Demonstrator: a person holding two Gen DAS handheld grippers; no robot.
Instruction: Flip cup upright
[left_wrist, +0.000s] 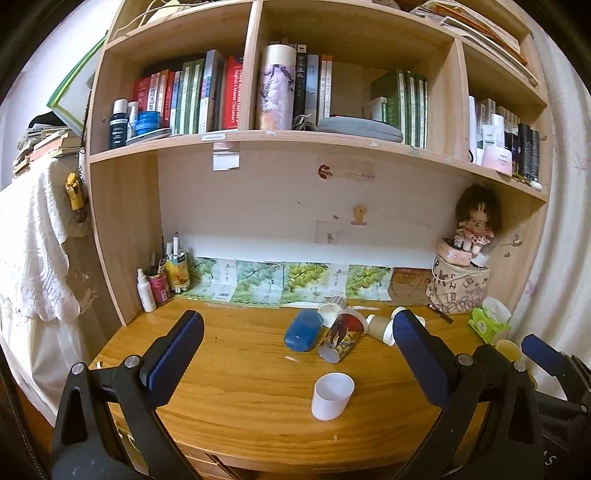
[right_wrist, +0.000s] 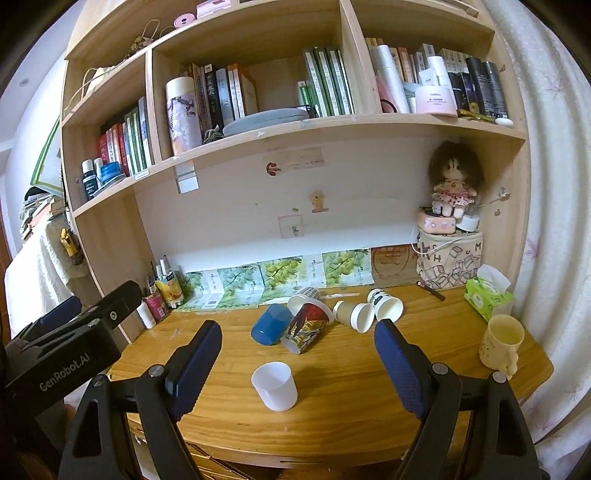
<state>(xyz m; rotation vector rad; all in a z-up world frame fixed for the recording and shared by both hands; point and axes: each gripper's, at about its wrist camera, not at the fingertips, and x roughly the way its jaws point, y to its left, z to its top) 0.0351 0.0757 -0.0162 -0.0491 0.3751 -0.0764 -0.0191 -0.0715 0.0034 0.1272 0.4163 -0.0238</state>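
A white plastic cup (left_wrist: 331, 396) (right_wrist: 275, 385) stands upright near the desk's front, mouth up. Behind it several cups lie on their sides: a blue cup (left_wrist: 303, 329) (right_wrist: 271, 324), a red printed cup (left_wrist: 342, 335) (right_wrist: 306, 326), a white striped cup (left_wrist: 331, 309) (right_wrist: 303, 295) and two brown paper cups (left_wrist: 380, 326) (right_wrist: 354, 315). My left gripper (left_wrist: 295, 354) is open and empty, held above the desk's front. My right gripper (right_wrist: 297, 363) is open and empty, also back from the cups.
A wooden desk (left_wrist: 236, 387) (right_wrist: 354, 402) sits under bookshelves. A yellow mug (right_wrist: 501, 341) stands at the right edge, by a green tissue pack (right_wrist: 487, 297). Bottles and pens (left_wrist: 159, 280) crowd the back left corner. A patterned bag with a doll (right_wrist: 448, 258) stands back right.
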